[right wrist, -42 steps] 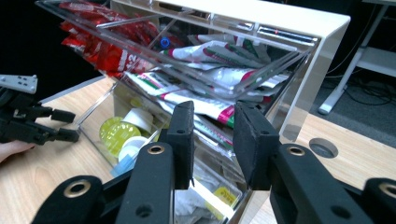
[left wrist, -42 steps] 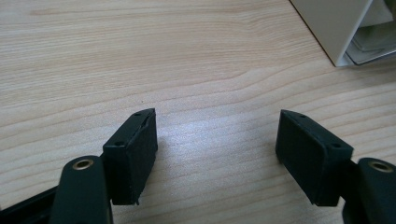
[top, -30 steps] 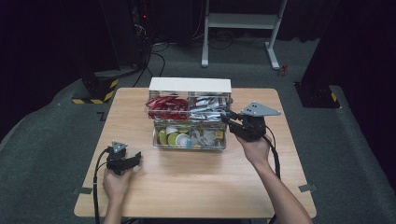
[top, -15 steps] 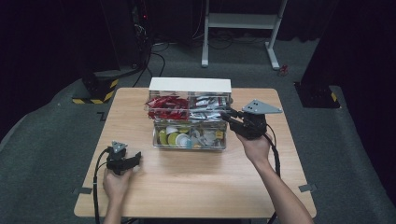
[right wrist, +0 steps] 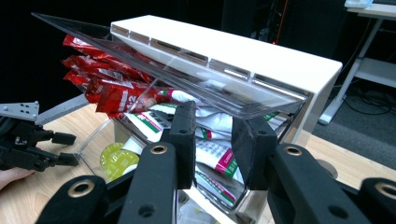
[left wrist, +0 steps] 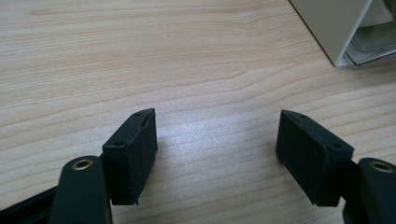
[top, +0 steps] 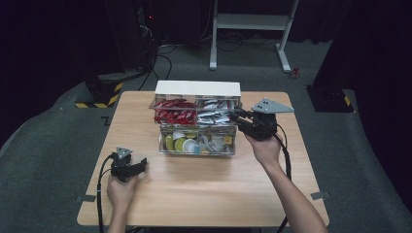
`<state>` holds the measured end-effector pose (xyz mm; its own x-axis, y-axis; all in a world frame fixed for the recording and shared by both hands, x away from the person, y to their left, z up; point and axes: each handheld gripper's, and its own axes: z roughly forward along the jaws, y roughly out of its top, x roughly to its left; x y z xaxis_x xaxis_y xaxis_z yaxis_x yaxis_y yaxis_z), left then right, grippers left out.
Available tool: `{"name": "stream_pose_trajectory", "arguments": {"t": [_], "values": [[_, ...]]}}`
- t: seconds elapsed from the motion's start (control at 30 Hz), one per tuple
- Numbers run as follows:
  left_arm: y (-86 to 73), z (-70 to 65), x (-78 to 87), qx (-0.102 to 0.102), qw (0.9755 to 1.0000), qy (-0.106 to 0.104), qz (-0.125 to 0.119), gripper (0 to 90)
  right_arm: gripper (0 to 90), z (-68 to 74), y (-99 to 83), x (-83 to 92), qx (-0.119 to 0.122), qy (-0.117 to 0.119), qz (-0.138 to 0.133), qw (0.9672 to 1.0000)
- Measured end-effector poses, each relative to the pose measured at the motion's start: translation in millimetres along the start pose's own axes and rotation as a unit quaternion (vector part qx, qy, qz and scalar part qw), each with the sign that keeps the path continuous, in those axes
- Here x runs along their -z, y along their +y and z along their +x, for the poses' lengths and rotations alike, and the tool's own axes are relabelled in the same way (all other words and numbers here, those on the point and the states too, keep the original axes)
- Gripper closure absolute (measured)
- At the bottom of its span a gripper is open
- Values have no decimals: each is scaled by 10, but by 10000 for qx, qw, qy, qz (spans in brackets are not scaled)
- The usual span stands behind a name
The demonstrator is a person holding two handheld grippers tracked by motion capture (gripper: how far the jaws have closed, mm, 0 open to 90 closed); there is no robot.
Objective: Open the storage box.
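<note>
Reaching the organizer's (top: 197, 127) right end, the right gripper (right wrist: 212, 140) points at the silver packets (right wrist: 212, 149), jaws nearly together, seemingly pinching nothing; the left gripper (left wrist: 215, 151), spread wide, rests well apart.

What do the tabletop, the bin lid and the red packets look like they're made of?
Tabletop: light wood or wood-look laminate, matte, with grain lines. Bin lid: clear glossy plastic, probably acrylic; packets show through it. Red packets: shiny printed foil or plastic film, crinkled.
</note>
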<state>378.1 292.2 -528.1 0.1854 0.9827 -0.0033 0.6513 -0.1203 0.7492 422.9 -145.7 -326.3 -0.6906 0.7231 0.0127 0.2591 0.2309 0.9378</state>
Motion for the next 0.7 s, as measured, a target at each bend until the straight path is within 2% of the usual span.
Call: {"name": "stream_pose_trajectory", "arguments": {"t": [0.33,0.53,0.7], "values": [[1,-5,-3,-22,10000,23,-1,295,697,13,115,-53,22,7,-74,10000],[-1,11,2,44,10000,-62,-8,291,696,-15,134,-130,-64,24,18,10000],[-3,1,2,-34,10000,-52,-2,284,692,-34,150,-153,-138,27,74,9999]]}}
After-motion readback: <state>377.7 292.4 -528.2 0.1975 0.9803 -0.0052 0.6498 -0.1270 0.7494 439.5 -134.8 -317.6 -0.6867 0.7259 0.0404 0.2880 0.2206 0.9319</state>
